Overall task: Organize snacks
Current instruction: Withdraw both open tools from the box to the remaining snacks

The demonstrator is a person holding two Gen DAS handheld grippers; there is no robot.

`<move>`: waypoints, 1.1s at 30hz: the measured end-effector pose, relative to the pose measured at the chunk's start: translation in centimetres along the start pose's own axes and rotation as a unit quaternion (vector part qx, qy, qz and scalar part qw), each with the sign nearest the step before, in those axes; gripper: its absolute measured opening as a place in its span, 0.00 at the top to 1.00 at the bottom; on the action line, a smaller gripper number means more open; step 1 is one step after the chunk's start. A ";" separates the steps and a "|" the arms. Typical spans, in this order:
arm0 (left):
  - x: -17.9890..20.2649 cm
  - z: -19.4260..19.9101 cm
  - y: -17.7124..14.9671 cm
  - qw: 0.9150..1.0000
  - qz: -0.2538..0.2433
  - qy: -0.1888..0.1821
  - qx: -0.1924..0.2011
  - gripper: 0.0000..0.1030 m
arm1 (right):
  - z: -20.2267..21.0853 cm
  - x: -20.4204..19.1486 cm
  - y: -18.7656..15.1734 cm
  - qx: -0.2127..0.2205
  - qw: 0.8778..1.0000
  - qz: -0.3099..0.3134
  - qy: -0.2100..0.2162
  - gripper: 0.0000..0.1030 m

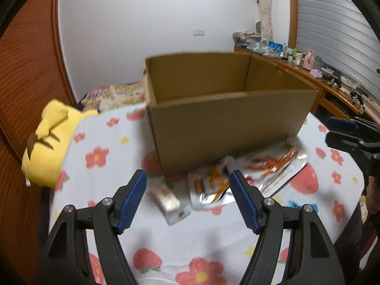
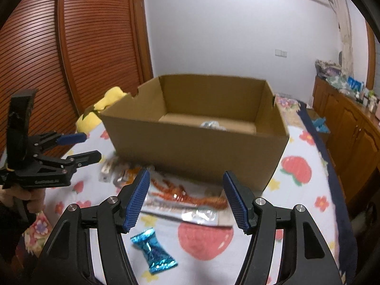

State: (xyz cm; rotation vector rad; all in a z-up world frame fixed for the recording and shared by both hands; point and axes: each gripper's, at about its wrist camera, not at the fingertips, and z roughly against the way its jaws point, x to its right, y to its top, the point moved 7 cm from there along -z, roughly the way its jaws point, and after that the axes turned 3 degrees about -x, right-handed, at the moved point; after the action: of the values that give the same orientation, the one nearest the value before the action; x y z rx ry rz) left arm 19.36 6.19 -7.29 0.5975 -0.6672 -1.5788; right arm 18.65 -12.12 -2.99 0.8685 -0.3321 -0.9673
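Observation:
An open cardboard box [image 1: 228, 116] stands on the flowered bedsheet; it also shows in the right wrist view [image 2: 197, 152], with a silvery wrapper [image 2: 212, 125] on its floor. In front of it lie a small snack bar [image 1: 166, 197], a silver-and-orange packet [image 1: 210, 187] and a large silver packet with orange sticks [image 1: 273, 166]. My left gripper [image 1: 187, 201] is open and empty above the bar and the packet. My right gripper [image 2: 185, 201] is open and empty above the large packet [image 2: 187, 201]. A blue foil candy [image 2: 153, 251] lies near its left finger.
A yellow plush toy [image 1: 47, 147] lies at the bed's left edge, by the wooden wardrobe [image 2: 71, 54]. A wooden sideboard [image 2: 344, 128] with small items stands at the right. The other gripper shows at each view's side, at the right edge [image 1: 351, 130] and at the left edge [image 2: 71, 147].

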 end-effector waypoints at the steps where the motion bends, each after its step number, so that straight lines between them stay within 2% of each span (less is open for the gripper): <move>1: -0.3 -0.5 -0.6 1.000 0.005 0.002 -0.006 0.29 | -0.2 -0.1 -0.4 -0.003 1.000 0.000 0.000 0.36; 9: -1.9 -3.2 -2.5 0.999 0.030 0.013 -0.027 0.32 | -2.8 0.9 -2.4 -0.034 0.999 0.000 -0.012 0.35; 15: -2.3 -4.4 -3.1 0.998 0.038 0.012 -0.040 0.44 | -4.8 2.7 -3.4 -0.057 0.998 -0.010 -0.023 0.34; 17: -2.4 -4.7 -3.1 0.998 0.039 0.012 -0.042 0.52 | -5.3 3.4 -3.5 -0.062 0.998 -0.017 -0.023 0.34; 18: -2.4 -4.8 -3.1 0.998 0.040 0.010 -0.044 0.53 | -5.4 3.8 -3.5 -0.064 0.997 -0.021 -0.024 0.34; 23: -2.6 -5.3 -3.3 0.997 0.046 0.003 -0.054 0.62 | -6.3 4.9 -3.5 -0.080 0.996 -0.038 -0.009 0.35; 33: -2.7 -5.9 -3.5 0.997 0.049 0.004 -0.064 0.64 | -7.6 6.5 -3.5 -0.095 0.993 -0.067 0.003 0.42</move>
State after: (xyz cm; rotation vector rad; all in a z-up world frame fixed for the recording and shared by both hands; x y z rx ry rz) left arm 21.39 8.67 -13.89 0.4677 -0.5758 -1.5146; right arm 24.72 -14.72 -11.24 0.7255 -0.1751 -1.1010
